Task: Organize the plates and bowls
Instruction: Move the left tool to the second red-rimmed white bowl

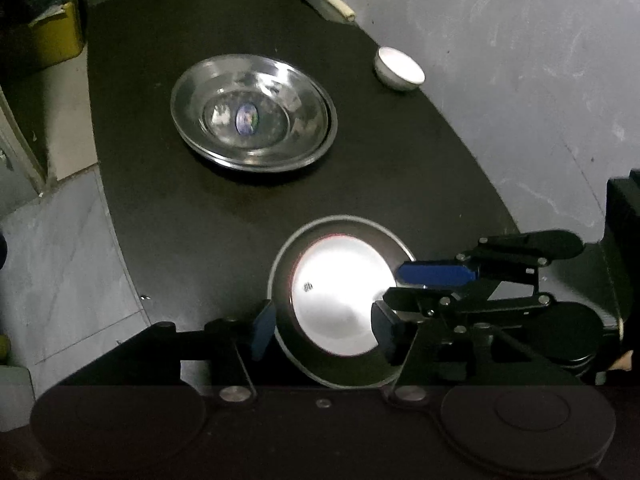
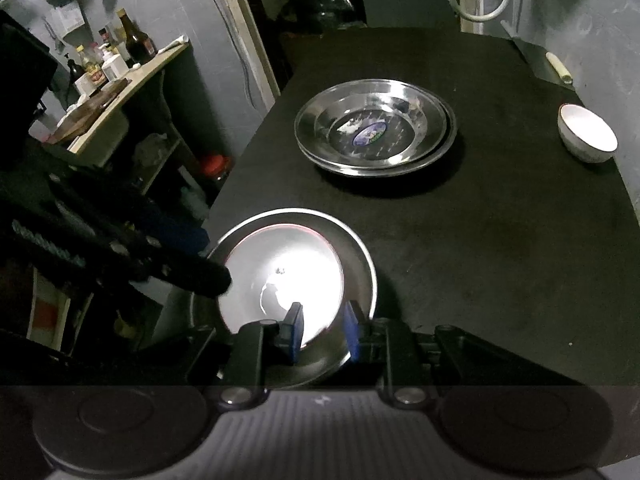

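Observation:
A steel plate with a white bowl in it (image 1: 340, 300) sits at the near edge of the black table (image 1: 400, 184); it also shows in the right wrist view (image 2: 296, 276). My left gripper (image 1: 320, 330) straddles the plate's near rim with a wide gap between its fingers. My right gripper (image 2: 322, 334) has its blue-padded fingers closed in on the plate's rim, one inside, one outside; it shows from the right in the left wrist view (image 1: 404, 284). Two stacked steel plates (image 1: 254, 114) (image 2: 376, 126) sit mid-table. A small white bowl (image 1: 399, 68) (image 2: 586, 132) stands at the right edge.
A grey wall (image 1: 520, 60) runs along the table's right side. A rolled white item (image 1: 340, 6) lies at the far right corner. A shelf with bottles (image 2: 108, 60) stands to the left beyond the table. Tiled floor (image 1: 68, 260) lies left of the table.

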